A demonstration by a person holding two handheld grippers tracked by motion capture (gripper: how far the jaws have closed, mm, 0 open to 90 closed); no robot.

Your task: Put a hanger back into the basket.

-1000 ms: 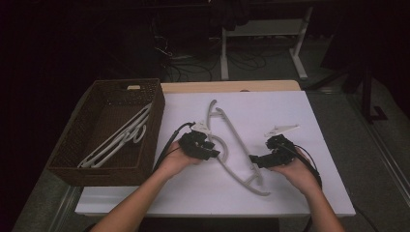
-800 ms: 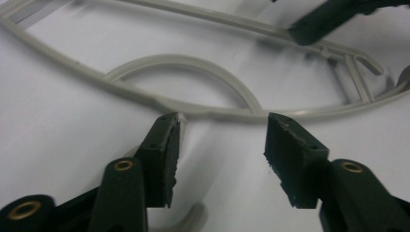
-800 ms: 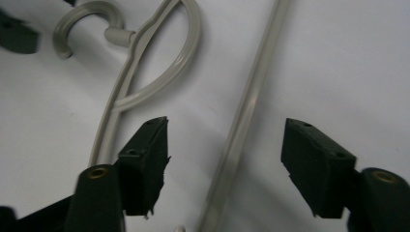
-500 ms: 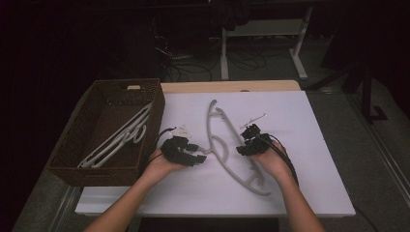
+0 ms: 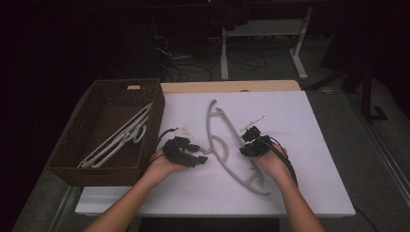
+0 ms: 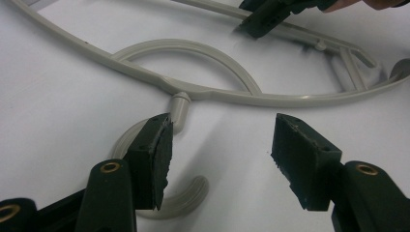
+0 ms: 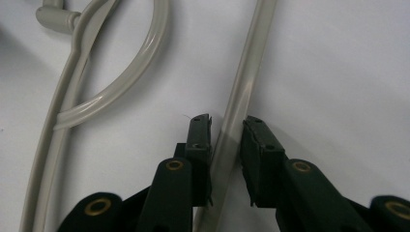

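Fingers first: high view, right gripper (image 5: 247, 141) at the hanger (image 5: 227, 145), table (image 5: 314, 193) centre. Left gripper (image 6: 217, 145) view: jaws just opened, apart, hook (image 6: 179, 108) at eleven o'clock. Right gripper view: jaws just closing, hugging the bar (image 7: 237, 106); squeeze squarely before lifting.
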